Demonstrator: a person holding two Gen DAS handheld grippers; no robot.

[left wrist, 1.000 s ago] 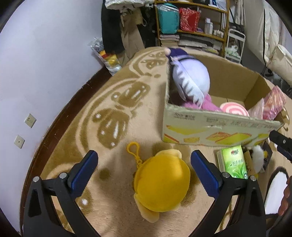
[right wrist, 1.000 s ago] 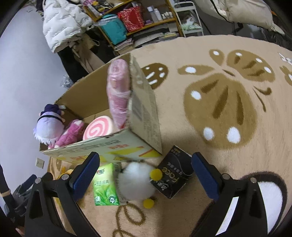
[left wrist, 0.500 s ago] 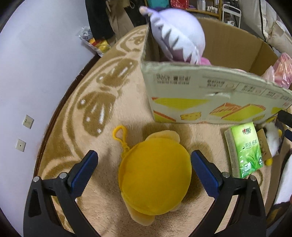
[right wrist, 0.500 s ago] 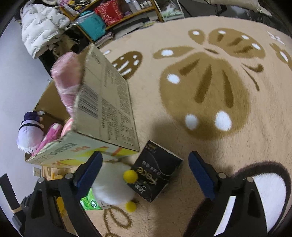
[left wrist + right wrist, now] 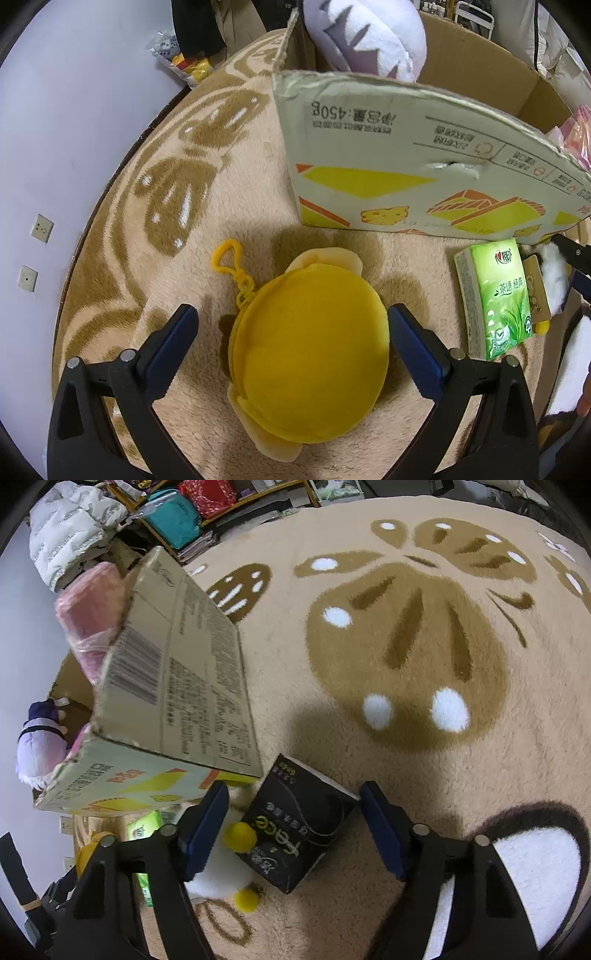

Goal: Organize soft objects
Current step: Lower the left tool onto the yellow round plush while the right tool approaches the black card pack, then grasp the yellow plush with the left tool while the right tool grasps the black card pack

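A round yellow plush [image 5: 310, 354] with a yellow clip lies on the carpet between the fingers of my open left gripper [image 5: 291, 339], which straddles it without touching. A cardboard box [image 5: 417, 184] stands just beyond it, holding a purple-white plush [image 5: 365, 33] and pink soft things. My open right gripper [image 5: 295, 827] straddles a black tissue pack [image 5: 299, 827] on the carpet. A white plush with yellow pompoms [image 5: 221, 871] lies against its left finger. A green tissue pack [image 5: 495, 299] lies beside the box.
The beige and brown patterned carpet [image 5: 406, 646] spreads to the right of the box. A wall with sockets [image 5: 40, 229] curves along the left. Shelves with bags [image 5: 184, 513] and a white jacket [image 5: 70, 528] stand behind the box.
Both grippers have come down and forward. The yellow plush now sits between the left fingers, and the black pack between the right fingers. Both stay open.
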